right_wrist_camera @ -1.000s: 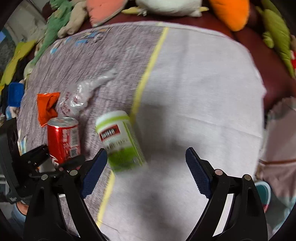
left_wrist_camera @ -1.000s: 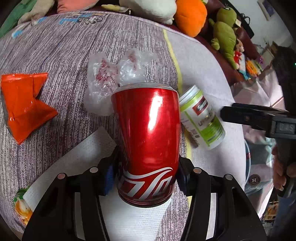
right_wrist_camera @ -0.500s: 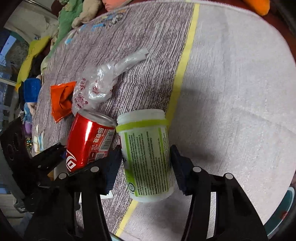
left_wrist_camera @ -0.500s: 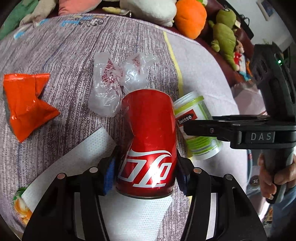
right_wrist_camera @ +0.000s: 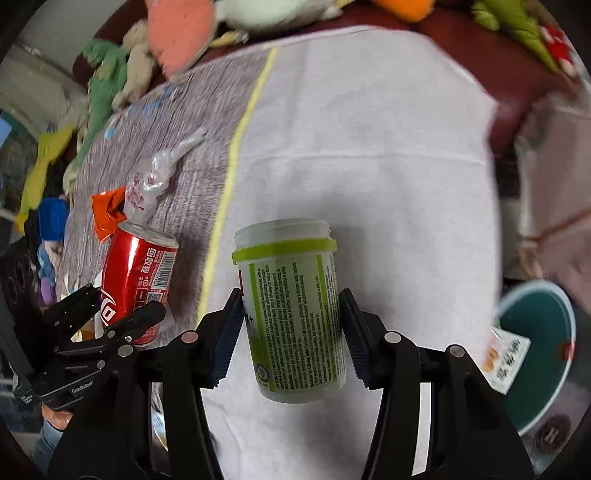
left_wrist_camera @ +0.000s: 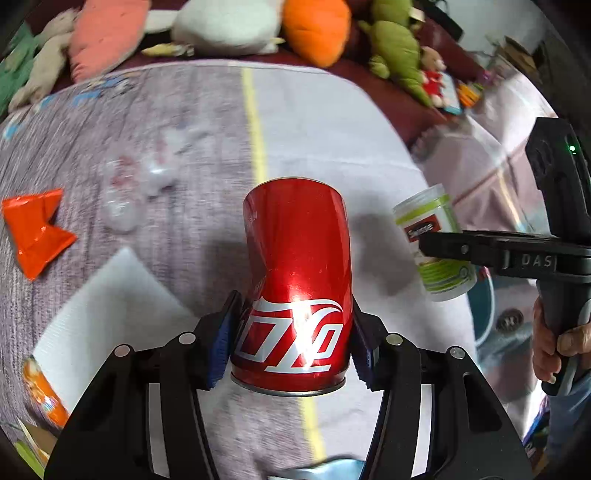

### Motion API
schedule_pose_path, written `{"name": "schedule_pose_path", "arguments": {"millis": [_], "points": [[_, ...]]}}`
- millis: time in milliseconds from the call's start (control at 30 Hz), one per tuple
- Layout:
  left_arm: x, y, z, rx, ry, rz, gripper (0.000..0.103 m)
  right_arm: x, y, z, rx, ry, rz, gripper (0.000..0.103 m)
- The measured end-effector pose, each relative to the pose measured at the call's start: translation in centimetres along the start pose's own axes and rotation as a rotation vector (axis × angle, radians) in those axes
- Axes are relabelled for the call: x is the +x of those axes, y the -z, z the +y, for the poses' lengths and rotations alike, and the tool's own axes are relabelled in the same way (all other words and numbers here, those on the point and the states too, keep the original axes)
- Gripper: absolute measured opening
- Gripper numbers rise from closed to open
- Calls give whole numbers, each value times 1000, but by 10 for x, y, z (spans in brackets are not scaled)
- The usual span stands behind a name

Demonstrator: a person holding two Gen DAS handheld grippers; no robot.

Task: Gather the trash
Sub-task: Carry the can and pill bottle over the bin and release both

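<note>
My left gripper (left_wrist_camera: 291, 339) is shut on a dented red cola can (left_wrist_camera: 295, 280) and holds it above the table. My right gripper (right_wrist_camera: 291, 332) is shut on a white and green supplement jar (right_wrist_camera: 291, 314) with no lid, also lifted. The jar (left_wrist_camera: 432, 240) and the right gripper show at the right in the left wrist view. The can (right_wrist_camera: 136, 277) and the left gripper (right_wrist_camera: 107, 314) show at the left in the right wrist view. An orange wrapper (left_wrist_camera: 35, 232), a clear plastic bag (left_wrist_camera: 147, 184) and a white paper sheet (left_wrist_camera: 107, 314) lie on the table.
The table has a grey and white cloth (left_wrist_camera: 314, 129) with a yellow stripe. A teal bin (right_wrist_camera: 535, 350) with some trash stands at the right below the table edge. Plush toys (left_wrist_camera: 314, 26) line the far side.
Both grippers have lifted and moved right: the can and the jar are off the table and over the white part of the cloth. The right gripper closed on the jar.
</note>
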State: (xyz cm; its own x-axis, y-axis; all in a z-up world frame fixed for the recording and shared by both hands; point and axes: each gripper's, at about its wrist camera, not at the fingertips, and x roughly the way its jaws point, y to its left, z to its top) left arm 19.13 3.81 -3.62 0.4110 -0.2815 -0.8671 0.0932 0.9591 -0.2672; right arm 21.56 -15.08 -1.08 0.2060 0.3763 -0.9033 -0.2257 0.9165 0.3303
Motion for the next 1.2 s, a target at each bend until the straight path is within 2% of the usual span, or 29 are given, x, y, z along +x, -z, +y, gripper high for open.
{"name": "schedule_pose_path", "arguments": {"millis": [133, 433, 633, 933, 1100, 1167, 1200], "points": [[3, 5, -46, 77, 29, 17, 55, -37, 24, -37, 67, 8, -75, 50], [29, 10, -161, 243, 128, 71, 55, -108, 92, -150, 242, 104, -195, 50], [56, 16, -229, 324, 167, 121, 55, -118, 127, -206, 336, 137, -205, 50], [98, 22, -291, 403, 173, 190, 55, -119, 146, -243, 394, 138, -218, 50], [126, 24, -311, 429, 155, 220, 56, -113, 154, -262, 427, 136, -205, 50], [136, 22, -314, 426, 133, 223, 63, -109, 155, -267, 437, 137, -199, 50], [139, 20, -314, 423, 126, 221, 73, -108, 156, -269, 440, 137, -196, 50]]}}
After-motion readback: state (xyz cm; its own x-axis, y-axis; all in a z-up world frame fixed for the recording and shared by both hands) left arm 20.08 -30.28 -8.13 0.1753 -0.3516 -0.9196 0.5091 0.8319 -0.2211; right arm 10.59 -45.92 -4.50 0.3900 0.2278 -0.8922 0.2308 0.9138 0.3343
